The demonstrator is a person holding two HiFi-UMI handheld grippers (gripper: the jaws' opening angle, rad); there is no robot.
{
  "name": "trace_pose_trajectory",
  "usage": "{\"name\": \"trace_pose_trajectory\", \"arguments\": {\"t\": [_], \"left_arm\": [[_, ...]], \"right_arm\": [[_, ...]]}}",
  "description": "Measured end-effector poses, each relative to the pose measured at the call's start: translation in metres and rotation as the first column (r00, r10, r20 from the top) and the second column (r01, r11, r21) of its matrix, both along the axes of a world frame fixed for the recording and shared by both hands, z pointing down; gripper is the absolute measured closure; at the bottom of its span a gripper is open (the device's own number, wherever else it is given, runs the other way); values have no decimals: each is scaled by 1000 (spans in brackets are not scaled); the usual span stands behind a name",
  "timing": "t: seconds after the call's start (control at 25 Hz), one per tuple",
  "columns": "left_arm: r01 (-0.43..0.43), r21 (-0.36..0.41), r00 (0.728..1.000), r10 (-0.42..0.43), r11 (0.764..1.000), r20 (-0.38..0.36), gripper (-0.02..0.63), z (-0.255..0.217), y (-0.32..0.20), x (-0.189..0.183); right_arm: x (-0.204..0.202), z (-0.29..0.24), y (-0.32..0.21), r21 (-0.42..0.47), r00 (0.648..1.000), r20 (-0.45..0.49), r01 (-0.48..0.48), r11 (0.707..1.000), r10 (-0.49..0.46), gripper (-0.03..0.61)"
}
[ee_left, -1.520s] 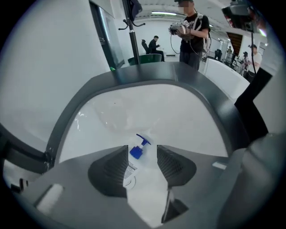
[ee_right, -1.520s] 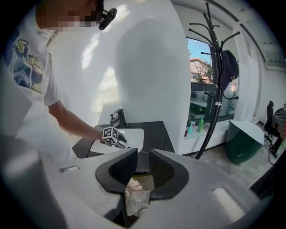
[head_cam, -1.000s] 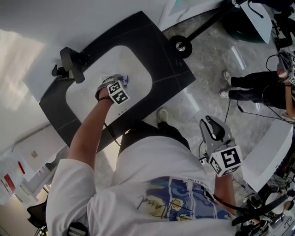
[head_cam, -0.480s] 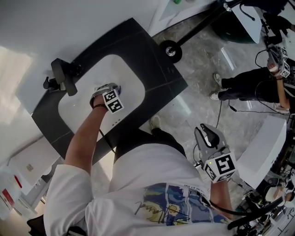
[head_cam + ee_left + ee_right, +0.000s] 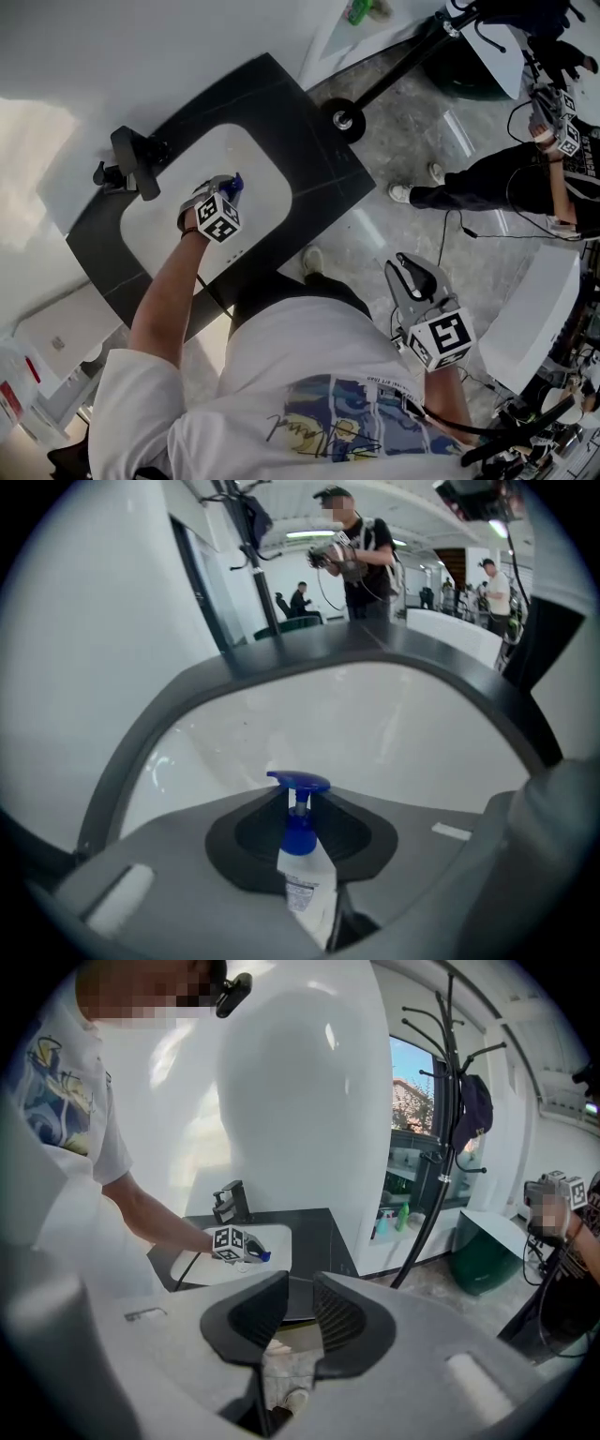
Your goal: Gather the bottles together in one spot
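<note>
At frame left, the left gripper (image 5: 228,187) had just been closing, its jaws clamped on the pump bottle (image 5: 302,853) over the sink (image 5: 270,176). The right gripper (image 5: 412,274), lower right, gaped slightly, empty.

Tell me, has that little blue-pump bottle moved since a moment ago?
Yes. The pump bottle lay on the sink basin floor; the left tongs, just closing, now grip it, raised off that floor.

The small white plastic bottle with a blue pump top (image 5: 302,878) looks smooth and shiny. The white sink bowl (image 5: 394,733) is glossy. The dark grey counter (image 5: 314,150) around it is matt. The left hand-held gripper (image 5: 300,822) is matt grey plastic with ribbed black pads (image 5: 253,833).
</note>
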State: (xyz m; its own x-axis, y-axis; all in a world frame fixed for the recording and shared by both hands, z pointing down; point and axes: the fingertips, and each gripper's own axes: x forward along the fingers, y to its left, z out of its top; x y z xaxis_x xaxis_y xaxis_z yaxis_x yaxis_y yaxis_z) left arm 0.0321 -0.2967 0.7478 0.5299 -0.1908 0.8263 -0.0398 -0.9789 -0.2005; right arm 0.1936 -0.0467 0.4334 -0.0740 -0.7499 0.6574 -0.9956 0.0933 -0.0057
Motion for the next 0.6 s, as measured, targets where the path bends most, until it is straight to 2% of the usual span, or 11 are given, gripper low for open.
{"name": "trace_pose_trajectory", "arguments": {"t": [0.12, 0.24, 0.32, 0.44, 0.6], "left_arm": [[150, -62, 979, -157, 987, -130, 541, -24, -11, -6], [276, -117, 930, -296, 954, -217, 541, -40, -22, -21], [349, -167, 881, -383, 922, -276, 541, -52, -26, -30], [427, -259, 792, -497, 866, -356, 541, -75, -27, -42], [478, -299, 713, -564, 826, -417, 541, -99, -23, -60]], "right_arm": [[-2, -4, -6, 14, 1000, -2, 26, 1000, -26, 495], [-5, -5, -12, 18, 999, 4, 41, 999, -41, 495], [-8, -6, -17, 22, 998, 3, 64, 998, -64, 495], [-14, -8, -25, 32, 994, 2, 108, 994, -108, 495], [-26, -10, -37, 47, 985, 7, 170, 984, -171, 495]]}}
